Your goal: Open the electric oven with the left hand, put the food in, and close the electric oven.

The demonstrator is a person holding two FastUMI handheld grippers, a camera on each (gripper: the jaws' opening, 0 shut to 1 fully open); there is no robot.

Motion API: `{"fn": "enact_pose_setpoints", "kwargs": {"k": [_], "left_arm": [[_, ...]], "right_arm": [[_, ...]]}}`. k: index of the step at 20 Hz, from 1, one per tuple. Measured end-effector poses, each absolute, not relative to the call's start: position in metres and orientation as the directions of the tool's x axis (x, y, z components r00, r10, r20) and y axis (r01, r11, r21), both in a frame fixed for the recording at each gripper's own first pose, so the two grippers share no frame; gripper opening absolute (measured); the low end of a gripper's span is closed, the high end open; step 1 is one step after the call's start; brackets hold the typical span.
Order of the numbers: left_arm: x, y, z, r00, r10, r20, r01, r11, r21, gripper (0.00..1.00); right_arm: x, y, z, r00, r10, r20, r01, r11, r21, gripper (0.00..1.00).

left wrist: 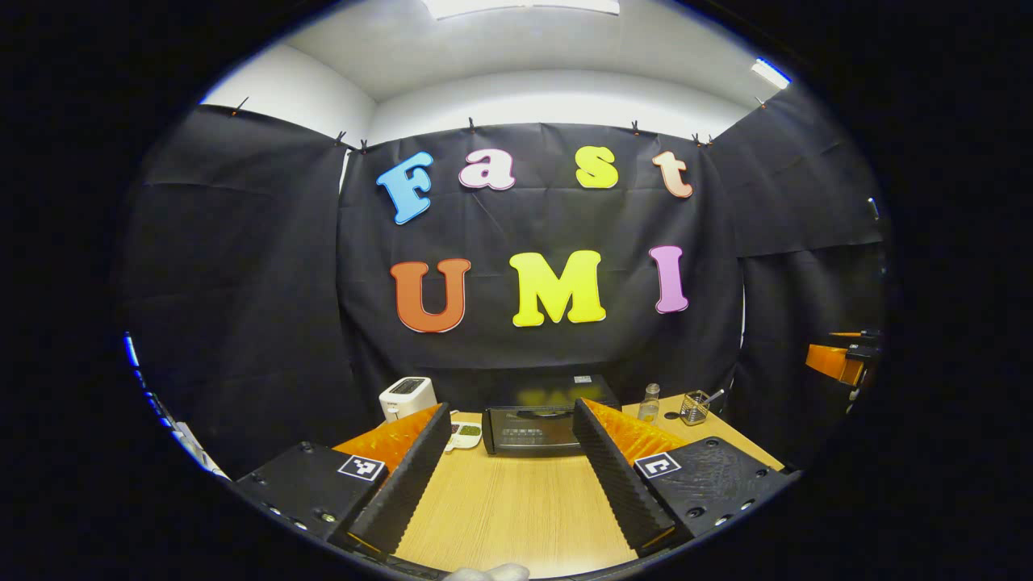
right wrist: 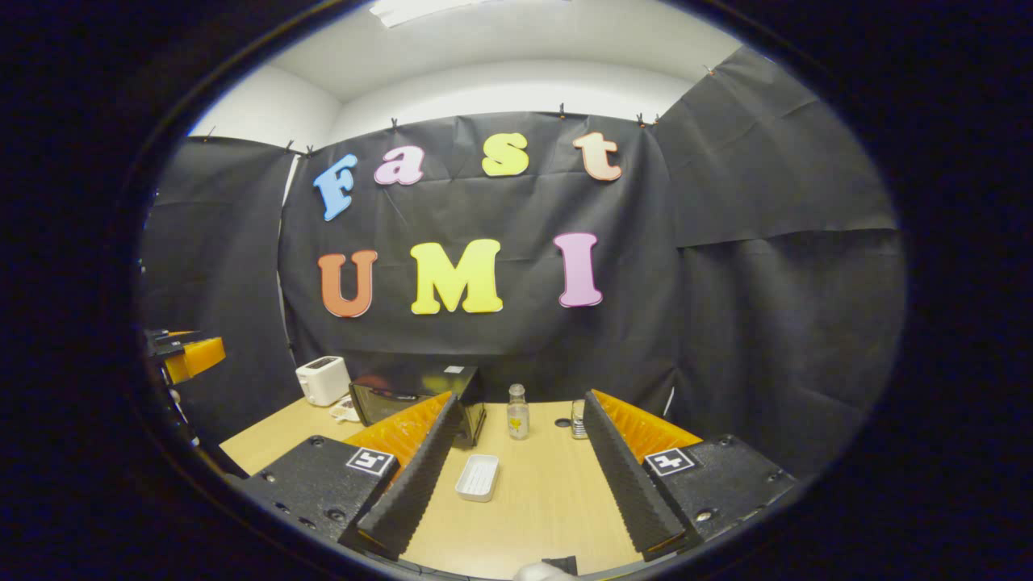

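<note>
Wooden table (left wrist: 516, 500) — black-draped booth, electric oven (left wrist: 537, 424) door shut.

My bench (left wrist: 516, 508) is pale wood grain. At its far edge the black electric oven (left wrist: 537, 424) sits with its door shut, a white toaster (left wrist: 407, 397) to its left and a small white device (left wrist: 466, 436) between them. Right of the oven stand a clear bottle (left wrist: 649, 402) and a wire holder (left wrist: 694, 407). Nearer me lies a white tray (right wrist: 477, 477).
</note>
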State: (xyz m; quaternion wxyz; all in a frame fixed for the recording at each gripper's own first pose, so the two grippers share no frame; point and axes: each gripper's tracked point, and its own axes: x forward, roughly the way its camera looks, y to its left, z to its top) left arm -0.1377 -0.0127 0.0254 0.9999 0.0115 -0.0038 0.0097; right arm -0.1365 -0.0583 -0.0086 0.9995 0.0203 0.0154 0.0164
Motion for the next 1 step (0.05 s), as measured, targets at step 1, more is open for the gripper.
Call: {"fn": "enact_pose_setpoints", "kwargs": {"k": [1], "left_arm": [[-0.1371,-0.0143,0.0282,1.0,0.01,0.016,-0.011,1.0,0.026,0.97]], "right_arm": [[-0.1371,-0.0587,-0.0034,1.0,0.026,-0.018,-0.025,0.999,0.046,0.98]]}}
